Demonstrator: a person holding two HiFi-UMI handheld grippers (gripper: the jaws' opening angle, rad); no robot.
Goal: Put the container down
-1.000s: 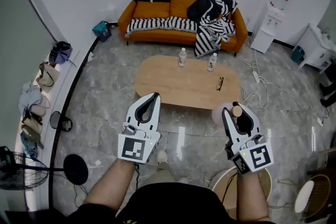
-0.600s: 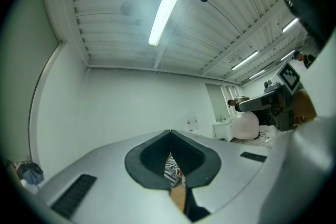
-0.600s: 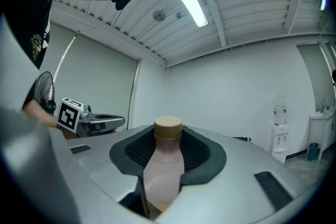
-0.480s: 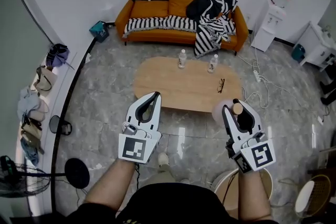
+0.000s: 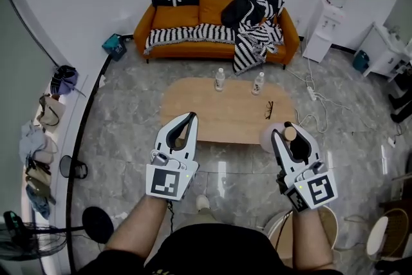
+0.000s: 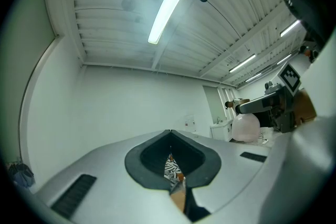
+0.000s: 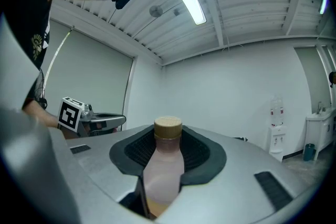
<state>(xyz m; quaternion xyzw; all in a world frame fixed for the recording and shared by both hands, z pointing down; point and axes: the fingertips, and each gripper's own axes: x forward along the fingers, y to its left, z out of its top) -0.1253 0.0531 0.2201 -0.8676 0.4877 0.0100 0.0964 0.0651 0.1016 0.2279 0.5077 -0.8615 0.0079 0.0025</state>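
The white left gripper (image 5: 188, 119) is held in the air over the grey marble floor (image 5: 129, 113), its jaws pressed together with nothing between them. Ahead lies an oval light-wood table (image 5: 219, 109). The white right gripper (image 5: 291, 133) clamps a pale pink, cork-capped container (image 5: 269, 137), held in the air by the table's near right edge.

Container (image 7: 164, 176) base cut off at btm edge, sides hidden betw. right gripper (image 7: 168, 131) fingers (image 7: 207, 157); worktop (image 5: 219, 113) bottles (image 5: 220, 79) too small for labels.
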